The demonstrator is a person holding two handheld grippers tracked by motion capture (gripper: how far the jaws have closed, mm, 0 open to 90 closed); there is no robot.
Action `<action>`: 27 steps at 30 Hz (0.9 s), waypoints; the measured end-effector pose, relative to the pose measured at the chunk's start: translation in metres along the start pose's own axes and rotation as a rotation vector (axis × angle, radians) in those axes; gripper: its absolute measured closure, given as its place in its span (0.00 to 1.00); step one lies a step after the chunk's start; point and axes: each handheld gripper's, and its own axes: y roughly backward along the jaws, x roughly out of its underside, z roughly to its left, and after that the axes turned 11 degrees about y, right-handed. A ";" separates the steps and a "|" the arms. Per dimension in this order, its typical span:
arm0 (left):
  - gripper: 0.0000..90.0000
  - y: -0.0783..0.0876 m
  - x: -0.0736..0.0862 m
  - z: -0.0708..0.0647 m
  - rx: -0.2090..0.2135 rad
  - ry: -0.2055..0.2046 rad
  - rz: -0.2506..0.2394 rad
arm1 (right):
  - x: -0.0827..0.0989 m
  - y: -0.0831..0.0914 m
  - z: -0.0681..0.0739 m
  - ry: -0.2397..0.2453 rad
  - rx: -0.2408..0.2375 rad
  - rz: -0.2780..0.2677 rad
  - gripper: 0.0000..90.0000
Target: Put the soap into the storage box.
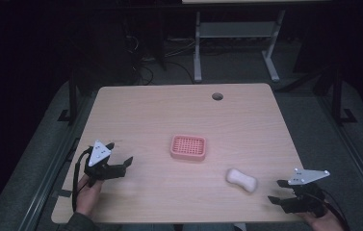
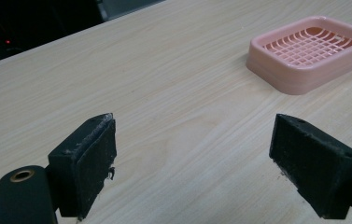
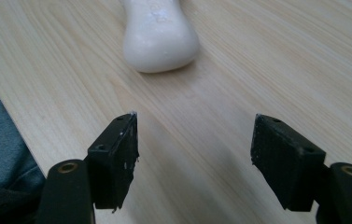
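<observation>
We're at the approach, both grippers spread and empty, right gripper near the soap, left gripper idle; next, pinch soap, carry to dish

The counter was pale wood with rounded corners and a round cable hole near its far edge. Beyond the counter the room lay dark. A grey floor spread behind it, and a second desk stood there on white legs joined by a crossbar. Loose cables lay on the floor to the left of those legs. Dark metal frame bars flanked the counter on both sides.
</observation>
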 end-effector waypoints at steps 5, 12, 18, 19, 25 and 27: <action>0.16 0.000 0.000 0.001 -0.001 -0.002 0.002 | -0.006 -0.002 0.001 0.020 0.000 0.001 0.34; 0.16 0.002 0.001 0.001 -0.001 0.004 -0.002 | -0.021 -0.001 0.006 0.063 -0.002 0.003 0.34; 0.16 0.001 0.001 0.002 -0.005 0.004 -0.004 | -0.028 -0.006 0.006 0.084 -0.008 0.025 0.33; 0.16 0.002 0.001 0.003 -0.004 0.004 -0.002 | -0.030 -0.008 0.005 0.090 -0.014 0.024 0.33; 0.16 0.002 0.001 0.003 -0.007 0.007 -0.001 | -0.039 -0.010 0.005 0.104 -0.014 0.028 0.33; 0.16 0.002 0.001 0.002 -0.006 0.005 -0.003 | -0.042 -0.010 0.005 0.113 -0.012 0.028 0.33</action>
